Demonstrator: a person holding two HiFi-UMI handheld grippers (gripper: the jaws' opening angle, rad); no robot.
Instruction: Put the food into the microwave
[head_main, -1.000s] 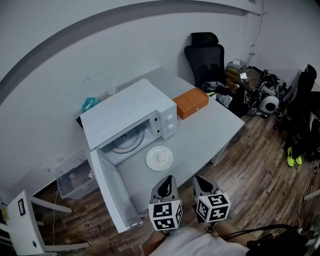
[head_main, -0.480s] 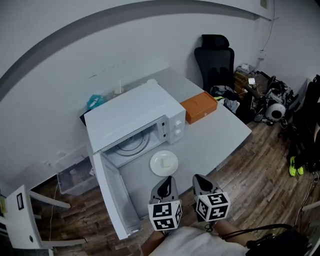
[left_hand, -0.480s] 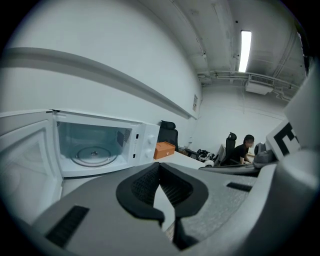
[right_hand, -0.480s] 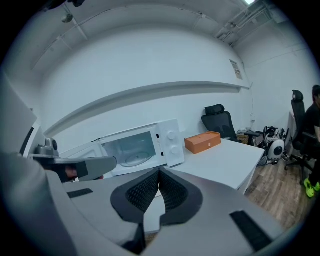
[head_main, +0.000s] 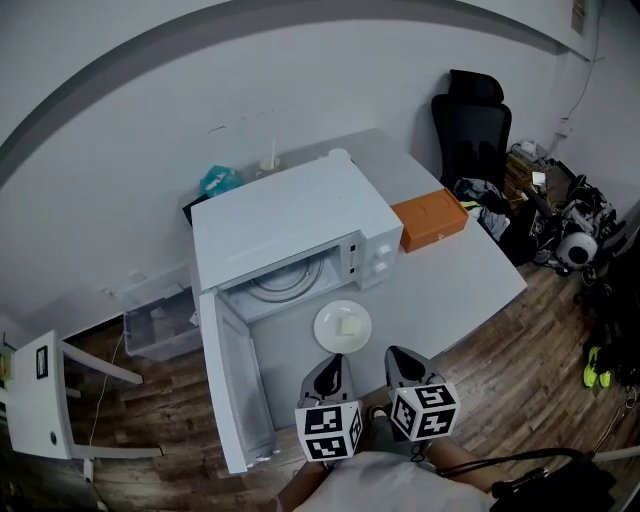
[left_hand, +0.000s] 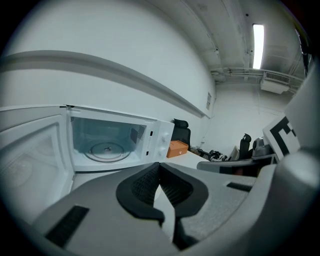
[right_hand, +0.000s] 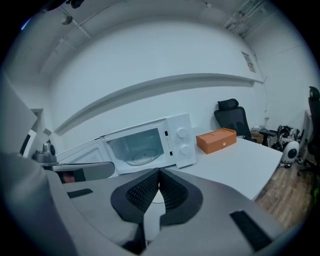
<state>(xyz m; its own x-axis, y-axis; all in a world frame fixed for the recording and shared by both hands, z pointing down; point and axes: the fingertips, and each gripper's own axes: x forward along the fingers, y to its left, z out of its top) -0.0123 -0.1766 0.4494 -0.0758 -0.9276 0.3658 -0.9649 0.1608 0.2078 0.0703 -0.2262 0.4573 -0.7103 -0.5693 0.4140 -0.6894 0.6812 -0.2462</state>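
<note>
You hold both grippers low on the near side of the scene, side by side, pointing toward the microwave (head_main: 290, 220). Your left gripper (left_hand: 159, 169) has its jaws pressed together, the dark ribbed pads meeting at the tips with nothing held. Your right gripper (right_hand: 159, 175) is the same, with its jaws closed on themselves and holding nothing.

The food (head_main: 346, 326), a small pale square piece, lies on a white plate (head_main: 325, 337). The plate sits on the grey tabletop (head_main: 460, 270) just in front of the microwave, beyond your gripper tips and apart from them.

The microwave's door (head_main: 235, 390) is swung wide open toward you on the left side. The open cavity shows a glass turntable (head_main: 282, 282). Two knobs (head_main: 383, 258) sit on the right end of the microwave's front.

Just to the right of the microwave, an orange box (head_main: 430, 220) rests on the tabletop. Farther right, past the tabletop's far corner, stands a black office chair (head_main: 475, 125). On the floor to the left of the microwave is a clear plastic bin (head_main: 160, 322).
</note>
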